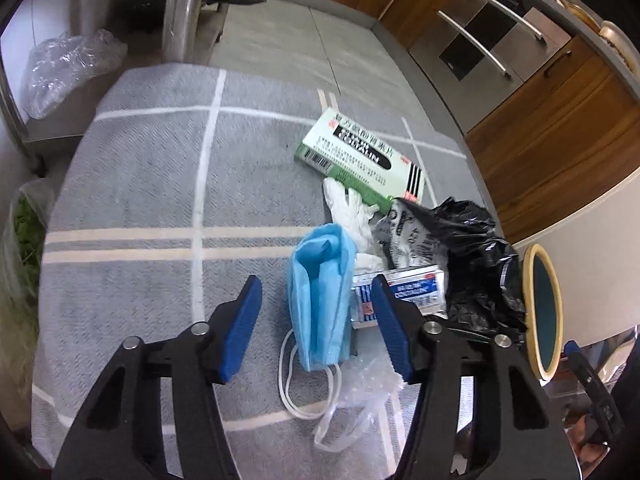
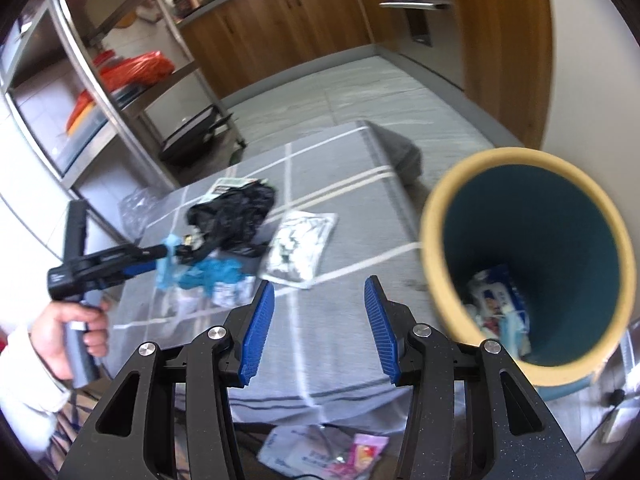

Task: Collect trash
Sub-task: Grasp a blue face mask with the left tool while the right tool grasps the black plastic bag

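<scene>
Left gripper (image 1: 316,322) jaws stand apart around the blue mask (image 1: 320,292), not pressing; right gripper (image 2: 319,328) (empty) open beside the bin (image 2: 436,216).

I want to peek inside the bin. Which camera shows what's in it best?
The right wrist view: it looks down into the bin, so you can see packets and wrappers lying at the bottom. The left wrist view shows only the bin's rim at the picture's edge, nothing of what's inside.
</scene>
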Motion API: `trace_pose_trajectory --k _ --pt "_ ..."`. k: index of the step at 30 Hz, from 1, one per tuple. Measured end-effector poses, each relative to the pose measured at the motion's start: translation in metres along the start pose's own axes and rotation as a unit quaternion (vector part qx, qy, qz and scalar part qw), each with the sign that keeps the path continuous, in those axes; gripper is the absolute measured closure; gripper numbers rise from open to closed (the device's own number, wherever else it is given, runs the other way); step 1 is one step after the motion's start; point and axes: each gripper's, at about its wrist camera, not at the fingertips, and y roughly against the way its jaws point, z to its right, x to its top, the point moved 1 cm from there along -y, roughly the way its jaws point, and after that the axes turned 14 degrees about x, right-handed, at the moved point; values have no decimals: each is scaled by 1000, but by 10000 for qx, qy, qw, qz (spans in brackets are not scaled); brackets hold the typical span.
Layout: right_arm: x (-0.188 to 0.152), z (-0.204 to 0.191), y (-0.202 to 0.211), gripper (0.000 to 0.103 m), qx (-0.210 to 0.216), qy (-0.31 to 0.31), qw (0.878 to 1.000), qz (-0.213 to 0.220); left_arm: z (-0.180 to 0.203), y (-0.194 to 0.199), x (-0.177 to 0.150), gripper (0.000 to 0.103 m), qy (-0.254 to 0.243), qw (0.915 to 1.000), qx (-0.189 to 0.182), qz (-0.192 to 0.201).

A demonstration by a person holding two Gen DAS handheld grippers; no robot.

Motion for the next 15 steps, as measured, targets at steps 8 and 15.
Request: trace_pose_trajectory --k 8,15 --pt "11 -37 -34 54 393 -34 9991 -147 -6 -10 -1 95 114 9995 -275 -119" --pt "22 -45 -58 54 655 -327 9971 -197 -12 20 6 95 157 9993 31 324"
